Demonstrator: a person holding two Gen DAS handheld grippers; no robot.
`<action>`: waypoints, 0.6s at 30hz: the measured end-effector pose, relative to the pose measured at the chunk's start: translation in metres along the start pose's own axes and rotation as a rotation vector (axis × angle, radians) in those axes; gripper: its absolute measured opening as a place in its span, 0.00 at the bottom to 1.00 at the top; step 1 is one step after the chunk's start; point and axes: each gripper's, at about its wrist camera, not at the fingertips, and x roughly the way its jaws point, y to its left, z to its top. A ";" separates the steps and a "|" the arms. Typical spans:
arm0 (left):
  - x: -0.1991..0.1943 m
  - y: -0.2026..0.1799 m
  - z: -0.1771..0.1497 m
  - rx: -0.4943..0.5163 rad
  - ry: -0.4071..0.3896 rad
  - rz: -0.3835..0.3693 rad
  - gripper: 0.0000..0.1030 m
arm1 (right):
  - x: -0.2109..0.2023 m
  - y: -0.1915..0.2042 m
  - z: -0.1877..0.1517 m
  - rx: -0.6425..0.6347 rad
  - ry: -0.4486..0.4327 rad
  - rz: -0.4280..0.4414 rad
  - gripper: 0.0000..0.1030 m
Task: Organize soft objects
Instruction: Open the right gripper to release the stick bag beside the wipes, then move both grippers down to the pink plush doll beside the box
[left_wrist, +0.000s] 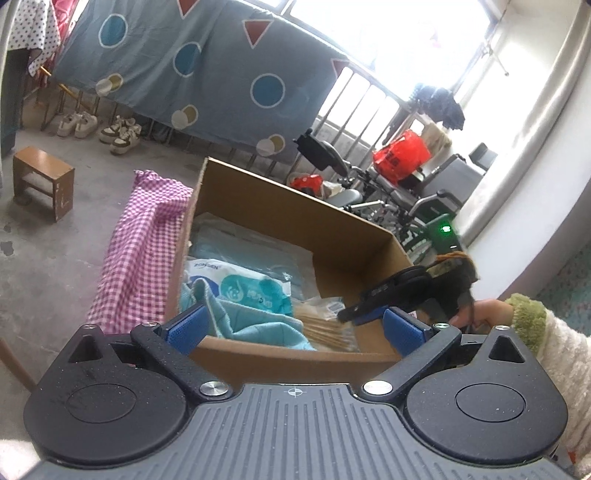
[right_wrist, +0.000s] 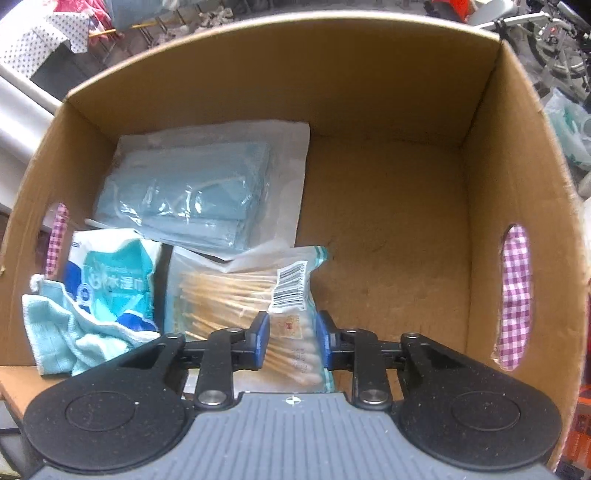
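Observation:
An open cardboard box (right_wrist: 332, 85) holds a clear pack of blue face masks (right_wrist: 192, 188), a wet-wipes pack (right_wrist: 114, 273), a crumpled light blue cloth (right_wrist: 62, 332) and a bag of cotton swabs (right_wrist: 236, 291). My right gripper (right_wrist: 291, 339) points down into the box. Its blue pads straddle the near end of the swab bag, which lies flat on the box floor, and they do not squeeze it. In the left wrist view my left gripper (left_wrist: 295, 328) stands wide open and empty at the near rim of the box (left_wrist: 295, 221). There the right gripper (left_wrist: 360, 314) reaches in from the right.
The box sits on a purple checked cloth (left_wrist: 140, 251). A hand with a green cuff (left_wrist: 484, 314) holds the right gripper. A wooden stool (left_wrist: 42, 181), shoes (left_wrist: 99, 127), a hanging blue sheet (left_wrist: 192, 62) and a wheelchair with bags (left_wrist: 406, 184) stand beyond. The box's right half shows bare floor.

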 end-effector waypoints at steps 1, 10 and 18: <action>-0.003 0.001 -0.001 -0.004 -0.004 0.004 0.99 | -0.003 0.000 -0.001 -0.001 -0.008 0.006 0.49; -0.035 -0.004 -0.012 -0.001 -0.043 0.036 0.99 | -0.097 -0.011 -0.043 0.011 -0.257 0.100 0.60; -0.038 -0.017 -0.028 0.056 0.002 0.038 0.99 | -0.200 -0.028 -0.157 0.021 -0.563 0.197 0.93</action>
